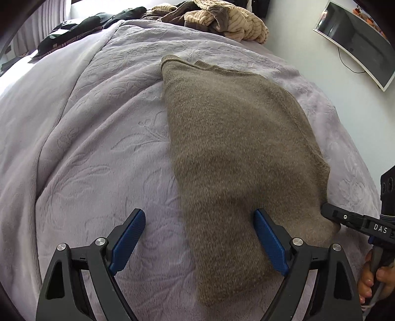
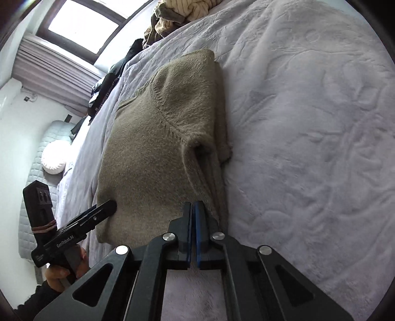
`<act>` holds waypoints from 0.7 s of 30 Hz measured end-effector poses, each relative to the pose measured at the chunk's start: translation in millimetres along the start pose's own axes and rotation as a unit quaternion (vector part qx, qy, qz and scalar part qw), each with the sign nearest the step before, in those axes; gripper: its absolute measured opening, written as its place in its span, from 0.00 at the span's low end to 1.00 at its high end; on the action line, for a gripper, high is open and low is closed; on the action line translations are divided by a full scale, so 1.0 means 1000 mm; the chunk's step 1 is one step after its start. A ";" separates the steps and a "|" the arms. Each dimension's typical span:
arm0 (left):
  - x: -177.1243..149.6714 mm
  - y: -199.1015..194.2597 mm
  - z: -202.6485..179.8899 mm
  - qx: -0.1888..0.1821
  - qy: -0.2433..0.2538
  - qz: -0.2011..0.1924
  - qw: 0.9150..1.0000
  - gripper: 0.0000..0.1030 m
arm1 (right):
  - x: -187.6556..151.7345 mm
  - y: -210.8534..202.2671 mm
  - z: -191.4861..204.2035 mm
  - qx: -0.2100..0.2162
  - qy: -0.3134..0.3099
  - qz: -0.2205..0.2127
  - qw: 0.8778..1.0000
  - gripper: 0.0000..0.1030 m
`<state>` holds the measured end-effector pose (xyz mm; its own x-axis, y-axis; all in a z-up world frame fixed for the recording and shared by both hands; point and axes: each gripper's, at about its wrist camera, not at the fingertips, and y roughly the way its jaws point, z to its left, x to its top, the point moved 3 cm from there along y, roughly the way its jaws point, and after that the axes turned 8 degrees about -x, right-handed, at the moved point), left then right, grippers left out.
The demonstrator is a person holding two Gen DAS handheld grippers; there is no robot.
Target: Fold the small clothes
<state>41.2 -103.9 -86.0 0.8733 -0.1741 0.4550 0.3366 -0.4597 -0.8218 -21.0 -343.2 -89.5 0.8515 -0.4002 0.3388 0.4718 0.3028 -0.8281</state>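
A taupe knit sweater [image 1: 234, 148] lies folded lengthwise on the lilac blanket [image 1: 98, 148]. My left gripper [image 1: 198, 217] hangs open over its near end: one blue pad [image 1: 130, 234] is above the blanket, the other [image 1: 269, 239] above the knit. In the right wrist view the sweater [image 2: 148, 153] shows a sleeve folded over its right side. My right gripper [image 2: 193, 210] is shut, its tips against the sweater's near right corner. No cloth shows between the pads. The right gripper [image 1: 327, 210] also shows touching that edge in the left wrist view, and the left gripper [image 2: 109, 206] shows at the sweater's near left corner.
A heap of striped beige and brown clothes [image 1: 222, 19] sits at the far end of the bed, with dark garments [image 1: 74, 32] to its left. A monitor [image 1: 358, 42] hangs on the right wall. A window [image 2: 81, 27] and a cushioned bench [image 2: 49, 153] lie beyond the bed.
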 end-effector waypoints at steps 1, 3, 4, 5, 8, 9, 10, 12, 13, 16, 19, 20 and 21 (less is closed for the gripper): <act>-0.001 0.000 0.000 0.001 -0.001 0.001 1.000 0.87 | 0.000 -0.001 0.000 -0.002 0.000 -0.002 1.000 0.00; -0.003 -0.001 -0.001 0.005 0.000 0.002 1.000 0.87 | -0.003 -0.006 0.000 -0.006 0.008 -0.009 1.000 0.00; -0.003 -0.002 -0.002 0.007 0.002 0.002 1.000 0.87 | -0.003 -0.008 0.001 -0.009 0.009 -0.011 1.000 0.00; -0.003 -0.003 -0.003 0.012 0.005 0.002 1.000 0.87 | -0.003 -0.011 0.003 -0.013 0.007 -0.015 1.000 0.01; -0.003 -0.003 -0.005 0.019 0.008 0.001 1.000 0.87 | -0.001 -0.017 0.016 -0.043 -0.033 -0.025 0.998 0.05; -0.003 -0.003 -0.005 0.020 0.007 0.001 1.000 0.87 | 0.000 -0.015 0.021 -0.050 -0.041 -0.024 0.998 0.05; -0.003 -0.003 -0.005 0.022 0.006 0.001 1.000 0.87 | 0.000 -0.014 0.022 -0.050 -0.042 -0.022 0.998 0.05; -0.003 -0.003 -0.006 0.023 0.006 0.002 1.000 0.87 | 0.000 -0.012 0.017 -0.042 -0.033 -0.019 0.998 0.05; -0.004 -0.003 -0.006 0.024 0.006 0.002 1.000 0.87 | 0.000 -0.012 0.013 -0.036 -0.026 -0.018 0.999 0.05; -0.004 -0.003 -0.008 0.028 0.012 0.003 1.000 0.87 | -0.004 -0.013 0.004 -0.021 -0.014 -0.018 1.000 0.05; -0.004 -0.003 -0.009 0.032 0.014 0.003 0.999 0.87 | -0.006 -0.016 0.001 -0.012 -0.007 -0.019 1.000 0.05; -0.004 -0.003 -0.009 0.033 0.015 0.003 0.999 0.87 | -0.007 -0.018 0.000 -0.007 -0.002 -0.019 1.000 0.05; -0.004 -0.003 -0.010 0.034 0.016 0.003 0.999 0.87 | -0.007 -0.019 0.000 -0.001 0.004 -0.019 1.000 0.05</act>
<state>33.9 -110.4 -82.1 0.8640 -0.2049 0.4599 0.3555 -0.3987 -0.8454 -36.0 -346.7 -75.9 0.8313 -0.4175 0.3669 0.5036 0.2863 -0.8151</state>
